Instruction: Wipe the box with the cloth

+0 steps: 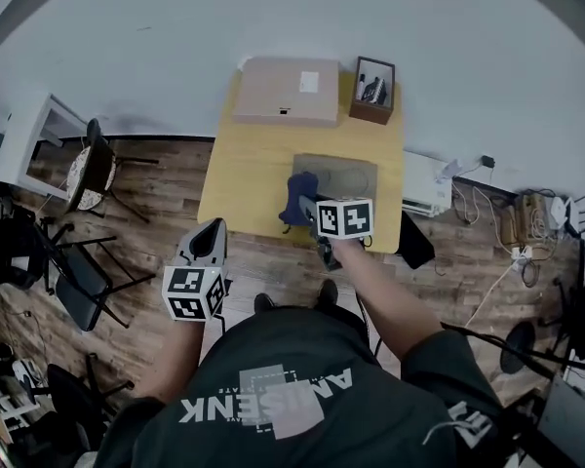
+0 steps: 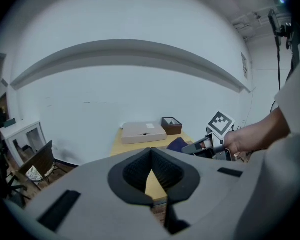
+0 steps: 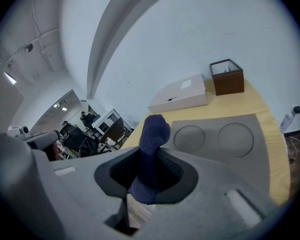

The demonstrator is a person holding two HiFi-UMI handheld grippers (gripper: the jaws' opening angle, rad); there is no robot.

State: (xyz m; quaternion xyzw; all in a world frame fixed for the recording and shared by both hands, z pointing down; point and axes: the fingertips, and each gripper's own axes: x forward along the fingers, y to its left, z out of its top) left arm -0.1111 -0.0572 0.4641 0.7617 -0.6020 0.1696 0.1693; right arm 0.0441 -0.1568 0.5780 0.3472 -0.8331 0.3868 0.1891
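Far left in the head view: a white cabinet against the wall, then a chair with a patterned seat on the wooden floor. Next, the left gripper, low and off the near left corner of the yellow table, over the floor and touching nothing. In the left gripper view, jaws tip to tip with nothing between them, only a narrow wedge of tabletop showing below the meeting point. At the table's far edge, close to the wall, the flat cardboard box, closed, with a white label on top, well apart from both grippers. Nearer the person, the dark blue cloth, bunched, at the near left corner of a grey mat with two round recesses. Cannot tell whether it touches the table. Just right of it, the right gripper, jaws clamped on that cloth. In the right gripper view, one end stands up past the tips and the other hangs below them. Right of the cardboard box, at the far right corner, a small brown open box. Past the table's right edge, a white unit by the wall, then cables on the floor.
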